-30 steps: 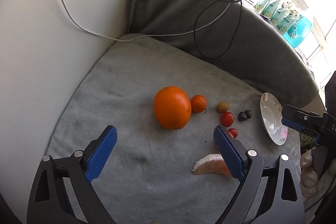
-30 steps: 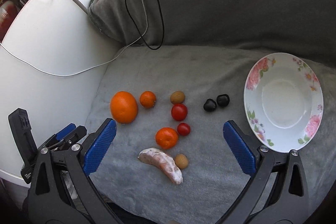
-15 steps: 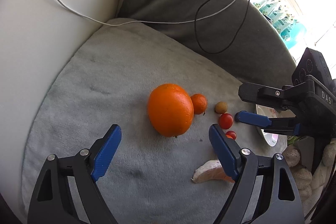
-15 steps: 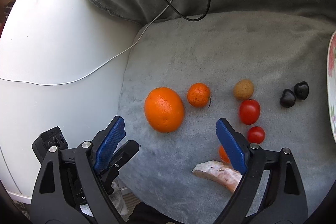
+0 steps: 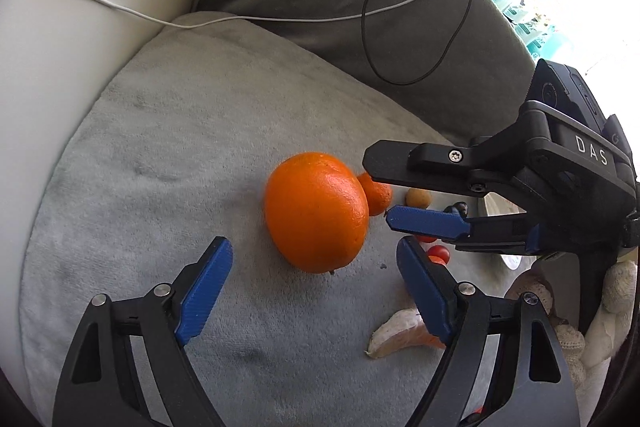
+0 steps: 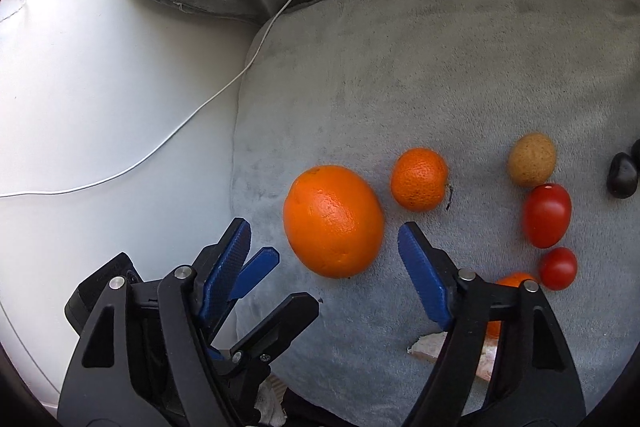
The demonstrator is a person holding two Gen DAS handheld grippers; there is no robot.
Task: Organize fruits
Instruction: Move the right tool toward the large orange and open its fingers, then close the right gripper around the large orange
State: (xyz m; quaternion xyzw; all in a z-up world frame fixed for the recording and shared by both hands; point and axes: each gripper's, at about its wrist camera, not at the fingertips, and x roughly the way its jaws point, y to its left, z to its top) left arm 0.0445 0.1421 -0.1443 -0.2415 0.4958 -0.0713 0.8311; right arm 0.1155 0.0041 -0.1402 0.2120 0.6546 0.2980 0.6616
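Both tools stand wide apart and grip nothing; each has just been closing somewhat, the right more so. The left tool (image 5: pixel 312 279) hovers just short of the large orange (image 5: pixel 316 211), which lies on the grey blanket (image 5: pixel 180 147) clear of both blue pads. The right tool (image 6: pixel 324 251) is also near this orange, which sits just ahead of its pads.

Beside the orange lies a small mandarin (image 6: pixel 419 178), partly covered by the right tool's upper finger in the left wrist view. Further right are a tan round fruit (image 6: pixel 532 164), a large tomato (image 6: pixel 546 215) and a small tomato (image 6: pixel 558 268). A second mandarin (image 6: pixel 516 281) is largely hidden behind the right tool's finger. A peeled citrus segment (image 5: pixel 400 337) is partly covered in both views. Dark fruit (image 6: pixel 622 174) is cut off at the frame edge; its kind cannot be determined. A plate (image 5: pixel 494 205) shows only as a sliver behind the right tool.
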